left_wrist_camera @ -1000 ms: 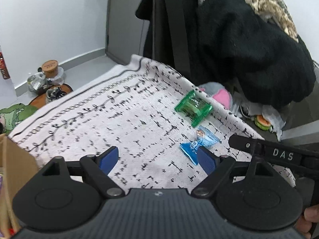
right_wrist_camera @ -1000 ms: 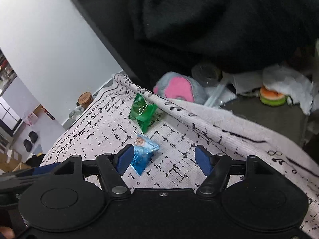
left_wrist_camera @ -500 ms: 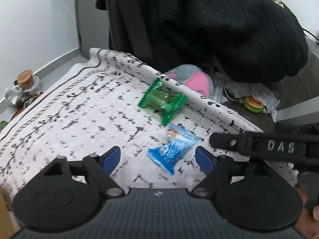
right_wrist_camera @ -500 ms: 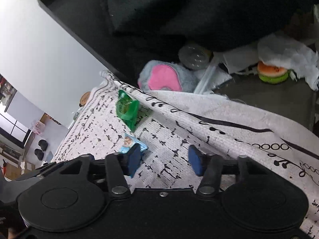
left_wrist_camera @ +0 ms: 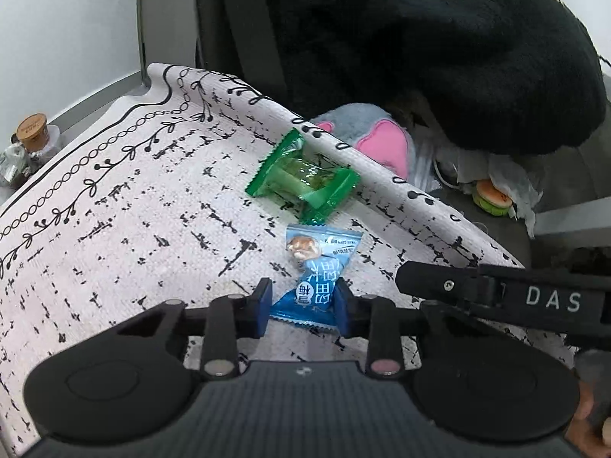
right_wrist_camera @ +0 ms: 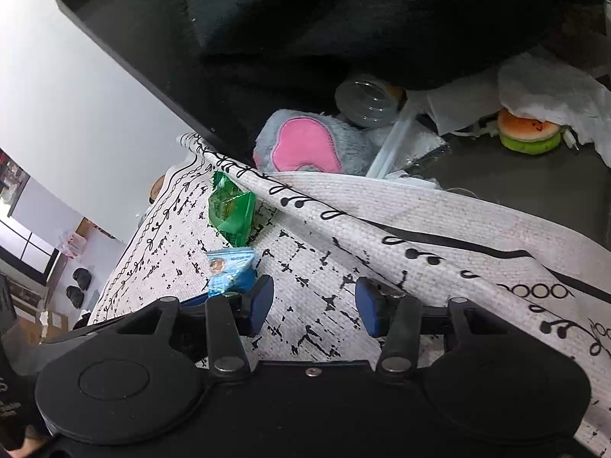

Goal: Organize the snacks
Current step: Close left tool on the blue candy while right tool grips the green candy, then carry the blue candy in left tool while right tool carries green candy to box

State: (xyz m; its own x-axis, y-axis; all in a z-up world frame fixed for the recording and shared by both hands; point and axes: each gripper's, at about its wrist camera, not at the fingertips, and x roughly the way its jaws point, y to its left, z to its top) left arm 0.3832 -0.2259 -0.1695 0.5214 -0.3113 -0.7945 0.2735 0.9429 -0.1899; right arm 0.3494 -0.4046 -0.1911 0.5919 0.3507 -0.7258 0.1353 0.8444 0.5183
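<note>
A blue snack packet [left_wrist_camera: 315,269] lies on the patterned cloth [left_wrist_camera: 133,206]. My left gripper [left_wrist_camera: 303,305] has its blue pads on either side of the packet's near end, jaws narrowed around it. A green snack packet [left_wrist_camera: 301,179] lies just beyond it near the cloth's far edge. In the right wrist view the blue packet [right_wrist_camera: 229,271] sits left of my right gripper [right_wrist_camera: 313,305], which is open and empty above the cloth [right_wrist_camera: 420,236], and the green packet [right_wrist_camera: 231,210] lies further back.
A grey and pink plush toy [left_wrist_camera: 374,141] lies past the cloth's far edge, under a black fleece garment [left_wrist_camera: 458,57]. A burger-shaped toy [right_wrist_camera: 529,131] and crumpled tissue [right_wrist_camera: 550,87] sit to the right. A corked jar [left_wrist_camera: 32,133] stands far left.
My left gripper moved forward and right to the blue packet and its jaws narrowed around it. My right gripper drifted right and its jaws narrowed a little.
</note>
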